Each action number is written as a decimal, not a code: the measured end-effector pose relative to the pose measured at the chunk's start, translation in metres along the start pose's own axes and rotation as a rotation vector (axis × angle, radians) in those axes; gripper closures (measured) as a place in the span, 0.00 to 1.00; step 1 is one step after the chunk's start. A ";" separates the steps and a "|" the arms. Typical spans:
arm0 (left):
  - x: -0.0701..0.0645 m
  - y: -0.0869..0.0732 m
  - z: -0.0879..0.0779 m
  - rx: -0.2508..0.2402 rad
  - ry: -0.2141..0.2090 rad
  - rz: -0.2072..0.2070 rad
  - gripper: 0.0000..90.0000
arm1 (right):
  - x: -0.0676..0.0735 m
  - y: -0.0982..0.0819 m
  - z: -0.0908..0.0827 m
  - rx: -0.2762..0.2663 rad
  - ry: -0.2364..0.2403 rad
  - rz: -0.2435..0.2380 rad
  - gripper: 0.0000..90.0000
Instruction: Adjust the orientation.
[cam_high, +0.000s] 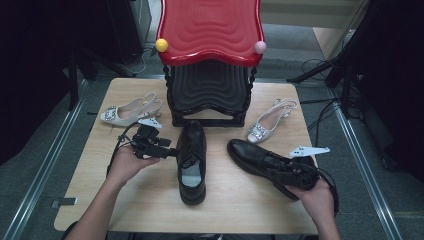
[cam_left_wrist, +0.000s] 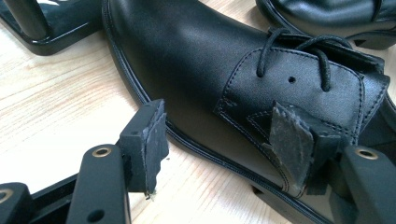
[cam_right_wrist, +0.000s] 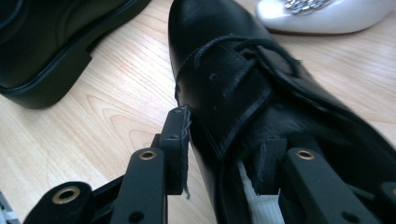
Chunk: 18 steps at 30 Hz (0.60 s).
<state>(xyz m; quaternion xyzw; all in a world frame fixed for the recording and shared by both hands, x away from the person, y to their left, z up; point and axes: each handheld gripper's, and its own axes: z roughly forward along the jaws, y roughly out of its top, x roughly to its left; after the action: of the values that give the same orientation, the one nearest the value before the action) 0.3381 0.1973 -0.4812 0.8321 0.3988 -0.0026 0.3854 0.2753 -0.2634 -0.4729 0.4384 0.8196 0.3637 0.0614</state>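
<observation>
Two black lace-up shoes lie on the wooden table (cam_high: 150, 200). The middle shoe (cam_high: 192, 150) points toward the stand. My left gripper (cam_high: 167, 151) is at its left flank and stands open. In the left gripper view one pad (cam_left_wrist: 149, 140) hovers over the table and the other pad (cam_left_wrist: 292, 144) lies over the shoe's laced side (cam_left_wrist: 187, 56). The right shoe (cam_high: 250, 152) lies slanted, toe to the far left. My right gripper (cam_high: 282, 170) is shut on its collar; one finger (cam_right_wrist: 180, 149) presses the outside wall, the other sits inside over the white insole (cam_right_wrist: 261, 205).
A red-topped stool (cam_high: 210, 30) on a black stand (cam_high: 207, 95) rises at the back centre. A white slingback heel (cam_high: 131, 110) lies back left, another (cam_high: 267, 122) back right. Cables (cam_high: 320, 115) trail off the table's right side. Bare wood runs along the front edge.
</observation>
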 end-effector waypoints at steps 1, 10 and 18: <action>0.000 0.000 0.000 -0.001 0.000 0.001 0.41 | 0.000 0.001 0.004 0.004 0.003 -0.005 0.72; 0.000 0.000 -0.001 -0.007 0.006 0.008 0.41 | 0.000 0.005 0.014 0.016 0.079 0.077 0.91; -0.003 0.000 -0.001 -0.010 0.008 0.019 0.41 | 0.022 0.019 0.011 -0.026 0.088 0.049 0.92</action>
<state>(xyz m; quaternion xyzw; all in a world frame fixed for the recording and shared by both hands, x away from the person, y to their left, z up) 0.3355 0.1965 -0.4797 0.8340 0.3924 0.0065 0.3878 0.2796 -0.2340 -0.4638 0.4413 0.8056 0.3947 0.0221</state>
